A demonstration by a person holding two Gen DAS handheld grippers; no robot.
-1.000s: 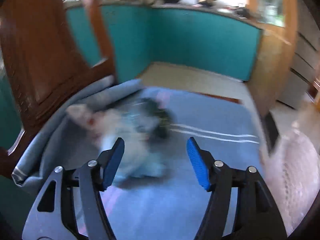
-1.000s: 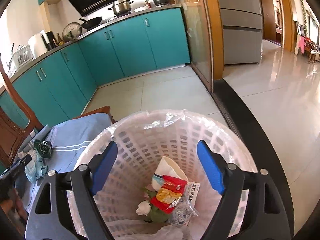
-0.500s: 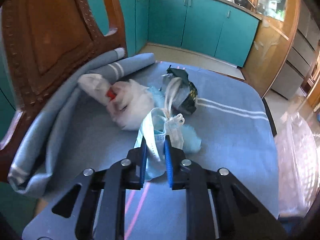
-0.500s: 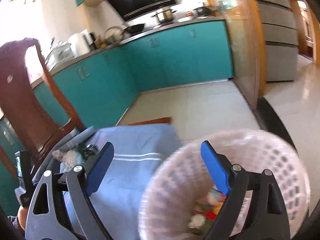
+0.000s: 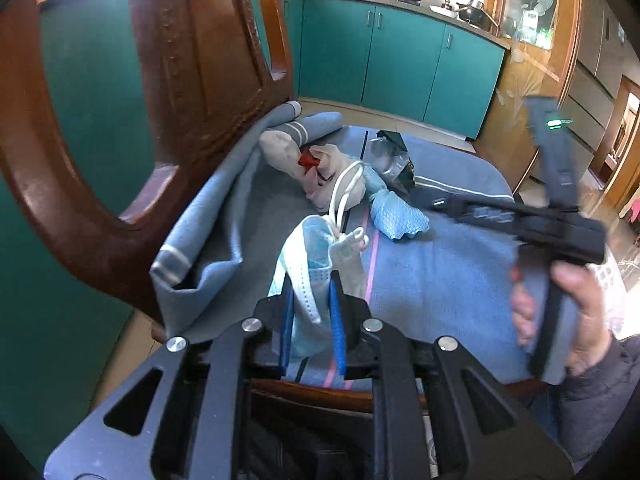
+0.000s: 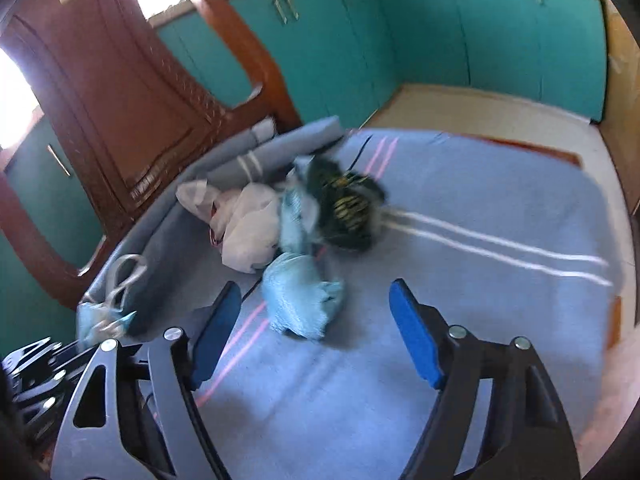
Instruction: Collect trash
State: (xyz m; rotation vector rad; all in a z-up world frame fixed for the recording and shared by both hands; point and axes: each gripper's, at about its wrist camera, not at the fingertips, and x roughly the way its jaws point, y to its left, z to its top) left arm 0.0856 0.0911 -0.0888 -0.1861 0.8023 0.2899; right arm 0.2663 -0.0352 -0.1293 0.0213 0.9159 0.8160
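Blue pads of the left tool pinch a pale face mask, lifted just above the near edge of the chair's blue blanket. The right tool hangs spread wide and empty, nearer to a crumpled light-blue wad lying just beyond its tips, slightly left. Farther off sit a white bag and a dark wrapper.

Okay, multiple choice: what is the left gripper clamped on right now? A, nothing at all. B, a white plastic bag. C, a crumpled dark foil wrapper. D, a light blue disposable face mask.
D: the left gripper is shut on the light blue disposable face mask, whose white ear loops hang above the blue pads.
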